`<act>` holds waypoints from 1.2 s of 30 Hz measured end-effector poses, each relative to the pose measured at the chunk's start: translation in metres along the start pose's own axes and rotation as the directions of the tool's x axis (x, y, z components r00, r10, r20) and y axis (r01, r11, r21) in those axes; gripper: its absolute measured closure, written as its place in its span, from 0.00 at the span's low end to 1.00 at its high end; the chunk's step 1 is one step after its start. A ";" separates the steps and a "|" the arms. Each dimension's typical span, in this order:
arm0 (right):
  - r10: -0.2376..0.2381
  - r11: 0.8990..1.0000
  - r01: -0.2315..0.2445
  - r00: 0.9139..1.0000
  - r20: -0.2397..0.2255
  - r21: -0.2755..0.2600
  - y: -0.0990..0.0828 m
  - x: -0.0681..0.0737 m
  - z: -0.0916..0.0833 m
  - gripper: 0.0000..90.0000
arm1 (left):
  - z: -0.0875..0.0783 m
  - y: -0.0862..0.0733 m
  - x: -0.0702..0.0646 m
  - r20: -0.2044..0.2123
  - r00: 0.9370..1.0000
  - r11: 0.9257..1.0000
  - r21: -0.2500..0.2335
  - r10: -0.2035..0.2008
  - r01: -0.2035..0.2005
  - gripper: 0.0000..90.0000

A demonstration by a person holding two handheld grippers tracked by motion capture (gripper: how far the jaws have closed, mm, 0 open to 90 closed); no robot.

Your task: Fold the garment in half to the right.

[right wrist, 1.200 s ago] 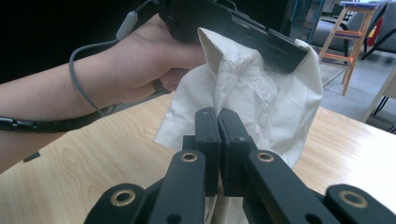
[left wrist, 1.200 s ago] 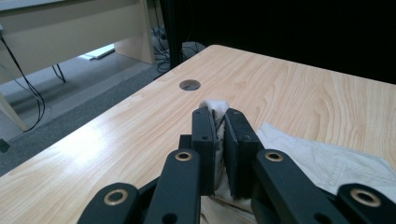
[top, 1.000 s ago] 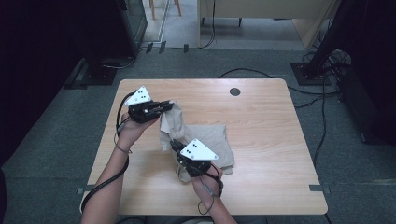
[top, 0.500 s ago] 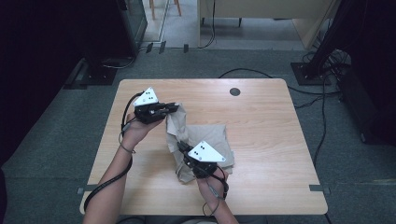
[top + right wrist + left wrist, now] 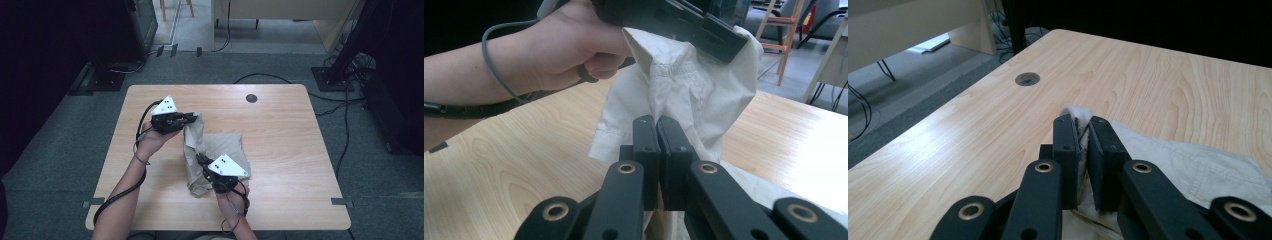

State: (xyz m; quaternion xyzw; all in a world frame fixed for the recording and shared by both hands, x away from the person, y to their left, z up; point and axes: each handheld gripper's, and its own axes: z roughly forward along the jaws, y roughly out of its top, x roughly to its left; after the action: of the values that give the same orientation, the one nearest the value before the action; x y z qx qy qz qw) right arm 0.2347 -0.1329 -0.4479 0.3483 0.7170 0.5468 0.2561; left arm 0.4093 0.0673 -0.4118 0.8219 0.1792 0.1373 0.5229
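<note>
A beige shirt (image 5: 220,150) lies partly folded on the middle of the wooden table (image 5: 280,140). My left gripper (image 5: 192,118) is shut on one part of it and holds that part raised off the table. In the left gripper view the cloth (image 5: 1198,165) is pinched between the black jaws of the left gripper (image 5: 1084,125). My right gripper (image 5: 202,161) is shut on a nearer part of the shirt, low over the table. In the right gripper view the shirt (image 5: 694,95) hangs from the left gripper (image 5: 684,22) above my right gripper (image 5: 658,122).
A round cable hole (image 5: 251,98) sits near the table's far edge. Cables (image 5: 345,115) trail over the grey carpet to the right. A chair (image 5: 789,35) and light wooden furniture (image 5: 280,12) stand beyond the table.
Both grippers have moved a little to the right and down with the shirt held between them. The raised cloth has shifted with them.
</note>
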 end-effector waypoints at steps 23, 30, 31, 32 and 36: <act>-0.026 0.999 0.025 0.998 0.052 0.023 -0.019 -0.010 -0.011 0.97 | 0.024 -0.010 -0.008 0.055 0.998 1.000 -0.015 -0.020 0.021 0.93; -0.018 0.999 0.016 0.998 0.065 0.032 -0.027 -0.013 -0.013 0.97 | 0.030 -0.013 -0.009 0.062 0.998 0.999 -0.013 -0.031 0.032 0.93; -0.011 0.999 0.009 0.998 0.065 0.035 -0.028 -0.014 -0.013 0.97 | 0.032 -0.014 -0.009 0.063 0.998 1.000 -0.008 -0.030 0.030 0.93; -0.011 0.999 0.008 0.998 0.068 0.037 -0.029 -0.015 -0.014 0.97 | 0.033 -0.014 -0.010 0.063 0.998 1.000 -0.005 -0.030 0.030 0.93; -0.006 0.999 0.003 0.997 0.071 0.043 -0.031 -0.018 -0.014 0.97 | 0.038 -0.016 -0.010 0.066 0.997 0.999 0.002 -0.033 0.033 0.93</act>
State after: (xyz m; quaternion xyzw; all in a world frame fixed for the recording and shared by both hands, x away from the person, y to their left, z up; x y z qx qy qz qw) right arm 0.2283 -0.1603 -0.4744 0.3714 0.7198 0.5179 0.2751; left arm 0.4135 0.0390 -0.4428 0.8232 0.1756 0.1014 0.5303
